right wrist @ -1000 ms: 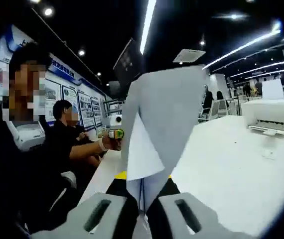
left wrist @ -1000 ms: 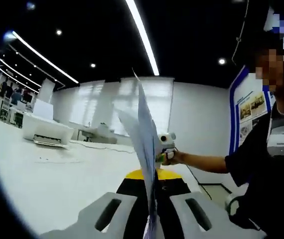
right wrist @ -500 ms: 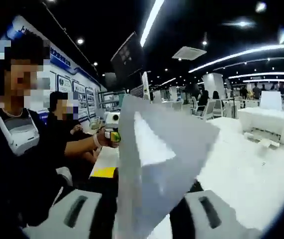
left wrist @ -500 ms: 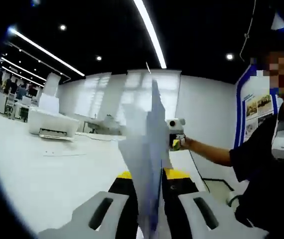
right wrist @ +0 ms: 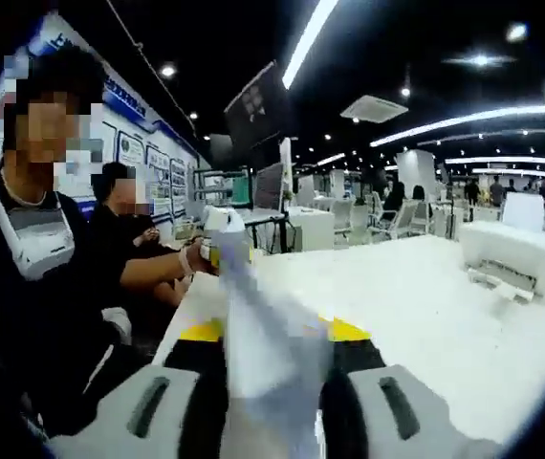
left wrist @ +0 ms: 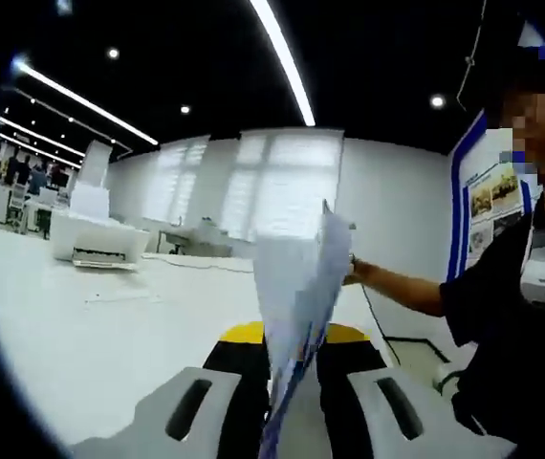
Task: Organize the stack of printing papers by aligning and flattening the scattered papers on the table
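A bundle of white printing papers (left wrist: 297, 287) stands upright between the jaws of my left gripper (left wrist: 290, 352), which is shut on its lower edge. Behind the sheets a hand (left wrist: 357, 273) reaches in from the right; the gripper it holds is hidden by the paper. In the right gripper view, blurred papers (right wrist: 265, 325) rise from my right gripper (right wrist: 274, 356), shut on them. The left gripper (right wrist: 215, 251) faces me just past the paper's top, held by a person's hand. The papers hang above the white table (left wrist: 81, 335).
A white printer (left wrist: 91, 244) (right wrist: 516, 253) sits on the far part of the table (right wrist: 425, 306). The person holding the grippers (left wrist: 531, 316) stands at the table's edge, and another person (right wrist: 124, 239) sits behind. Desks and chairs stand further back.
The papers have dropped and folded narrower in both views, now blurred with motion. In the left gripper view they now cover the other gripper, which showed beside them before.
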Available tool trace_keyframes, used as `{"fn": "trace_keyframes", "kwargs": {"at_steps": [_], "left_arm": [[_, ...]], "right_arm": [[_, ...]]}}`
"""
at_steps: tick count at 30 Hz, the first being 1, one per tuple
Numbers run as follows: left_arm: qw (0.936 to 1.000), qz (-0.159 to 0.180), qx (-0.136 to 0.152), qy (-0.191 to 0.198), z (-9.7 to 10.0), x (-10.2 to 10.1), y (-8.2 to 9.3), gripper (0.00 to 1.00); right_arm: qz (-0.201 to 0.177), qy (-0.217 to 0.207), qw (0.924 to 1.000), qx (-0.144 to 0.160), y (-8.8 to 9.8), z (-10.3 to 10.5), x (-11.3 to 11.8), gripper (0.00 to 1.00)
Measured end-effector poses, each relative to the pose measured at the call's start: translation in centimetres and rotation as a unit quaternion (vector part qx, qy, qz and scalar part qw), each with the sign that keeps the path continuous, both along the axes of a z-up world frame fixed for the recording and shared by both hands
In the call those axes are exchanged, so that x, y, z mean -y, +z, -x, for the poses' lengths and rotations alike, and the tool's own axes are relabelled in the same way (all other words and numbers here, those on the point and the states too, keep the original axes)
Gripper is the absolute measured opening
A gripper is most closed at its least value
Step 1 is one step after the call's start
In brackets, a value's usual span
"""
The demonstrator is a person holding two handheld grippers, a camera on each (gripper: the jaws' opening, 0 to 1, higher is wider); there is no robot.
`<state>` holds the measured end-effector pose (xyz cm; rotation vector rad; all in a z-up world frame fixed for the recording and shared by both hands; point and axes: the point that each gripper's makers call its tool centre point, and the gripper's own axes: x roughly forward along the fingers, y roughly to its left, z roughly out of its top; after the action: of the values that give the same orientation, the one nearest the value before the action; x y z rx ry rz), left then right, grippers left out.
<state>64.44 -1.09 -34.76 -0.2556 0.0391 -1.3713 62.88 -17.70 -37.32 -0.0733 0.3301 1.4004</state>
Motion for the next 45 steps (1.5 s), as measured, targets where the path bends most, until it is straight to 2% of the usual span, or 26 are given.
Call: {"fn": "trace_keyframes", "kwargs": {"at_steps": [1, 2, 7, 11, 12, 13, 14, 15, 16, 19, 22, 24, 25, 27, 28, 29, 30, 32, 34, 38, 39, 40, 41, 42, 43, 45], "left_arm": [[0.9999, 0.011, 0.011, 0.004, -0.1, 0.1, 0.2, 0.08], [0.9996, 0.01, 0.025, 0.009, -0.2, 0.1, 0.4, 0.07], [0.9997, 0.008, 0.021, 0.01, -0.4, 0.1, 2.0, 0.06], [0.9999, 0.008, -0.003, 0.014, -0.7, 0.1, 1.9, 0.13], [0.9998, 0.008, -0.012, 0.016, -0.8, 0.1, 1.8, 0.19], [0.9994, 0.002, -0.03, 0.018, -0.9, 0.2, 0.8, 0.2], [0.9994, -0.006, -0.031, 0.017, -0.9, 0.3, 0.1, 0.16], [0.9997, -0.017, -0.011, 0.01, -0.8, 0.4, -0.7, 0.06], [0.9998, -0.009, 0.014, 0.006, -0.6, 0.5, -0.4, 0.06], [0.9997, -0.001, 0.013, 0.02, -0.9, 0.5, -0.2, 0.06], [0.9998, 0.005, 0.013, 0.015, -0.6, 0.5, 1.1, 0.06], [0.9992, 0.006, 0.035, 0.015, -0.4, 0.5, 2.4, 0.06], [0.9993, 0.004, 0.034, 0.013, -0.3, 0.6, 2.7, 0.07], [0.9999, 0.004, 0.014, 0.002, 0.0, 0.8, 2.4, 0.15], [1.0, 0.0, 0.005, 0.002, -0.2, 0.9, 1.7, 0.16], [0.9999, -0.011, 0.012, -0.004, -0.1, 0.9, 0.8, 0.1], [0.9997, -0.007, 0.021, -0.005, 0.1, 0.9, 0.4, 0.06], [0.9996, 0.003, 0.027, -0.001, 0.0, 0.8, 0.5, 0.06], [0.9991, -0.003, 0.041, 0.002, 0.1, 0.9, 0.8, 0.06], [0.9992, -0.013, 0.038, -0.003, 0.2, 0.9, 2.6, 0.07], [0.9996, 0.001, 0.027, -0.01, 0.3, 0.9, 3.3, 0.13], [0.9998, 0.014, 0.008, -0.011, 0.2, 0.9, 3.3, 0.21], [0.9998, 0.011, -0.014, -0.006, -0.1, 1.0, 2.3, 0.31], [0.9997, -0.006, -0.023, -0.006, -0.2, 1.1, 0.7, 0.32], [0.9997, -0.015, -0.012, -0.017, 0.2, 1.4, -0.4, 0.27], [0.9992, -0.028, 0.007, -0.029, 0.6, 1.8, -2.0, 0.09]], "right_arm": [[-0.024, -0.012, 0.9996, 0.006, 0.3, -0.2, -0.2, 0.01], [-0.023, -0.006, 0.9997, 0.009, 0.4, -0.1, -0.2, 0.0], [-0.03, -0.01, 0.9995, -0.003, 2.9, -0.3, -0.1, 0.0], [-0.048, -0.006, 0.9983, 0.032, 4.3, -0.4, -0.1, 0.02], [-0.041, -0.019, 0.9987, 0.022, 3.3, -0.8, 0.1, 0.05], [-0.024, -0.021, 0.9995, -0.002, 1.8, -0.5, 0.2, 0.05], [-0.017, -0.018, 0.9996, -0.015, 0.8, -0.3, 0.2, 0.04], [-0.018, -0.02, 0.9995, -0.015, 0.3, -0.3, 0.1, 0.01], [-0.02, -0.017, 0.9996, -0.014, 0.1, -0.1, 0.1, 0.0], [-0.032, -0.019, 0.9989, -0.029, 0.9, -0.2, 0.3, 0.0], [-0.035, -0.012, 0.9993, 0.003, 2.4, -0.3, 0.3, 0.0], [-0.042, -0.002, 0.998, 0.047, 3.9, -0.3, 0.3, 0.0], [-0.048, -0.006, 0.9968, 0.064, 4.5, -0.5, 0.3, 0.07], [-0.061, -0.008, 0.9972, 0.042, 4.5, -0.2, 0.1, 0.16], [-0.051, -0.006, 0.9985, 0.021, 3.5, 0.0, 0.2, 0.1], [-0.032, -0.004, 0.9995, 0.008, 2.2, 0.1, 0.5, 0.0], [-0.055, 0.011, 0.9984, 0.008, 2.3, 0.5, 0.0, 0.0], [-0.058, 0.0, 0.9983, -0.004, 2.1, 0.3, -0.1, 0.0], [-0.054, 0.003, 0.9985, 0.001, 2.3, 0.4, -0.3, 0.0], [-0.042, 0.003, 0.9985, 0.034, 4.4, 0.4, -0.5, 0.0], [-0.047, 0.003, 0.9973, 0.056, 5.1, 0.2, -0.4, 0.01], [-0.052, -0.001, 0.9961, 0.071, 5.1, -0.1, -0.5, 0.16], [-0.049, -0.008, 0.997, 0.06, 4.3, -0.2, -0.3, 0.25], [-0.036, -0.007, 0.9989, 0.03, 2.6, -0.1, -0.2, 0.25], [-0.024, 0.004, 0.9996, 0.013, 1.0, 0.6, -0.2, 0.16], [-0.018, 0.009, 0.9997, 0.014, -1.0, 0.6, -0.1, 0.02]]}}
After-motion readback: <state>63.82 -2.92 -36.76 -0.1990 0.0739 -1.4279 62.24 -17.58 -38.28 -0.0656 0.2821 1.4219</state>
